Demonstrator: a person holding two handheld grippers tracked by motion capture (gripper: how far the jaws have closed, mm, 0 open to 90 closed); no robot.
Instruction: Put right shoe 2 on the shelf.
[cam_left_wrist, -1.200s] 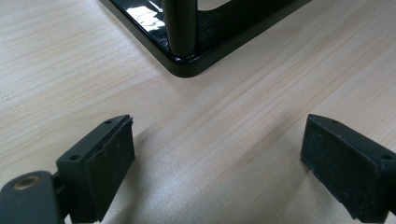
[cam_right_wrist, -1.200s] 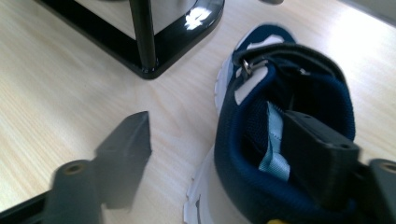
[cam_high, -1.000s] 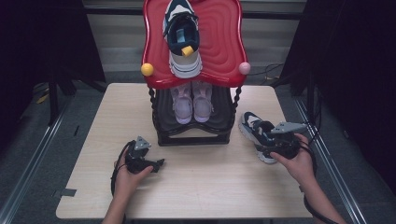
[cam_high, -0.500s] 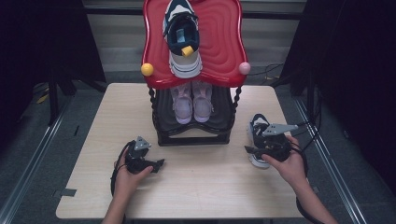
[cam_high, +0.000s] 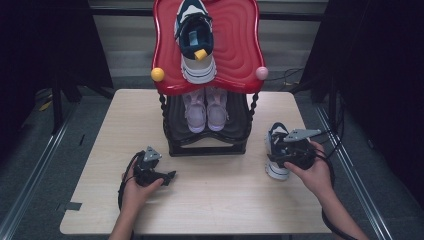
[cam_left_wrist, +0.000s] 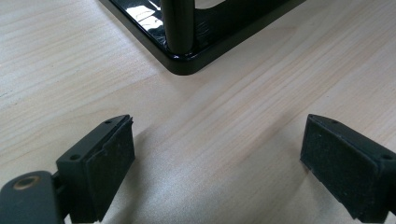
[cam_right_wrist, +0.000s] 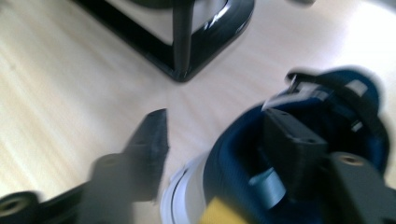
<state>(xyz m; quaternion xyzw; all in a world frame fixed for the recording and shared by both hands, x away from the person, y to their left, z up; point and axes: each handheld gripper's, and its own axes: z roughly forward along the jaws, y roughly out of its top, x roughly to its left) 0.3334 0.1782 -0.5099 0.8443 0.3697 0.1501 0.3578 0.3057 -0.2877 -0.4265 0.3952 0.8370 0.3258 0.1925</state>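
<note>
Two-tier rack (cam_high: 206, 145) ahead of both hand-held grippers: red top shelf (cam_high: 240, 45) carrying one navy-and-white sneaker (cam_high: 196, 42), dark lower shelf holding a pair of pale pink shoes (cam_high: 205, 110) side by side.

Right hand-held gripper (cam_high: 286, 156) down on a second navy sneaker (cam_high: 274, 150), just right of the rack's near corner. One jaw inside the shoe opening, the other outside against the white side; jaws parted around the collar, not visibly pinched. Blurred in the right gripper view, sneaker (cam_right_wrist: 299, 154) directly under and between the jaws. Right hand (cam_high: 312, 167) wrapped round the handle, forearm in from the lower right.

Left hand-held gripper (cam_high: 167, 176) low over the surface (cam_high: 220, 200), wide open, nothing between the pads (cam_left_wrist: 100, 163), rack's black base corner (cam_left_wrist: 187, 60) just ahead. Left hand (cam_high: 136, 185) gripping from behind.

Pale wood surface; dark curtains around, grey floor (cam_high: 30, 165) beyond.
</note>
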